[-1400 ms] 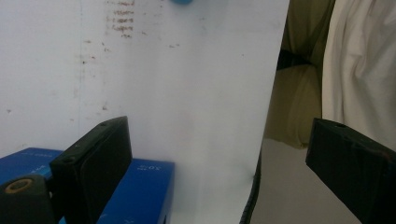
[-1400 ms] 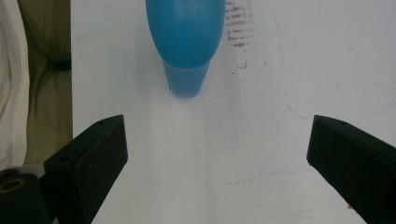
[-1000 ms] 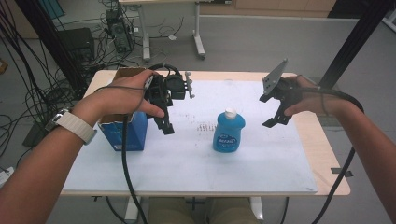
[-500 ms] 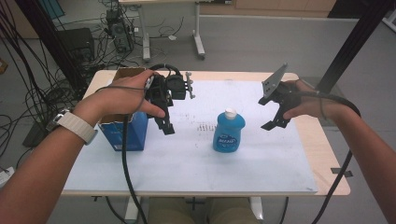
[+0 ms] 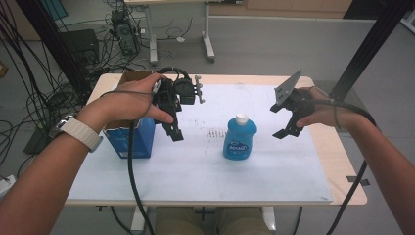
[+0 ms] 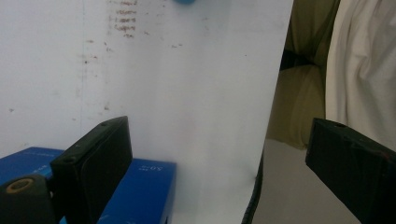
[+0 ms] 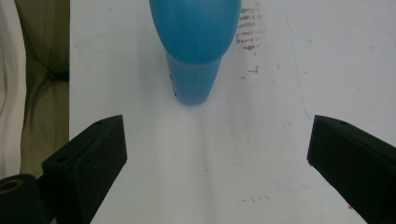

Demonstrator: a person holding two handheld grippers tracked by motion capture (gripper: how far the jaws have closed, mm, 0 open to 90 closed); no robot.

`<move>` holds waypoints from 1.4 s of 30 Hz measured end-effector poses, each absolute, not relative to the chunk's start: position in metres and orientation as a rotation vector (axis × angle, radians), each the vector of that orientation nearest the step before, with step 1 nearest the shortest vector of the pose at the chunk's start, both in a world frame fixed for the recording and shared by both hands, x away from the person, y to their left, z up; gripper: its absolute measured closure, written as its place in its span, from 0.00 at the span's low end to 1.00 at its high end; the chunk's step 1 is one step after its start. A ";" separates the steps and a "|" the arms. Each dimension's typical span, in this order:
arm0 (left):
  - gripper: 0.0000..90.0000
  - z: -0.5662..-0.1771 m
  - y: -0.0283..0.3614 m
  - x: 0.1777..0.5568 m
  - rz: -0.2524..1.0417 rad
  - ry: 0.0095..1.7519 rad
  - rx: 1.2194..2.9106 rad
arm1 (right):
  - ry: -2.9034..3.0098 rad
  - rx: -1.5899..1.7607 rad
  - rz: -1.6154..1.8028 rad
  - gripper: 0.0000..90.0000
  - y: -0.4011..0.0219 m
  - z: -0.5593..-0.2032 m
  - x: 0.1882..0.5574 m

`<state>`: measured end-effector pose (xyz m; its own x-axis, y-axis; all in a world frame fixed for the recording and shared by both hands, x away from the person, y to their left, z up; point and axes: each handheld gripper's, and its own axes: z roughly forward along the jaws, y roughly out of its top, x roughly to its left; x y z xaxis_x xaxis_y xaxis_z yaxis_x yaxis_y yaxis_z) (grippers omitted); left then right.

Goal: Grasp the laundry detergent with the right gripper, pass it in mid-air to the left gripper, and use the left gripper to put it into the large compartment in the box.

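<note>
On the white worktop [image 5: 195, 171] the blue bottle [image 5: 239, 137] stood upright with its white cap [image 5: 240, 118]; its label was too blurred to read. Your left gripper [image 5: 175, 128] hung beside the blue box [image 5: 128, 137], jaws apart and empty. Your right gripper [image 5: 289, 120] hovered right of the bottle, jaws spread wide. Brown smudges [image 5: 212, 132] lay behind the bottle.
</note>
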<state>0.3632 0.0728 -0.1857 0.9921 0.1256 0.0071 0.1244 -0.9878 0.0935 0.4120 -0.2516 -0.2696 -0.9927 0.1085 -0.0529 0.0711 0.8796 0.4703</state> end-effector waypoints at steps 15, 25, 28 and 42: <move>0.09 -0.187 0.072 0.363 0.025 0.191 3.047 | 2.957 0.159 0.784 0.05 -0.252 -0.280 0.411; 0.09 -0.190 0.073 0.364 0.028 0.196 3.041 | 2.950 0.159 0.815 0.05 -0.250 -0.287 0.410; 0.09 -0.190 0.073 0.364 0.028 0.197 3.041 | 2.951 0.157 0.821 0.05 -0.250 -0.289 0.410; 0.09 -0.196 0.074 0.365 0.008 0.203 3.042 | 2.942 0.166 0.865 0.04 -0.250 -0.299 0.408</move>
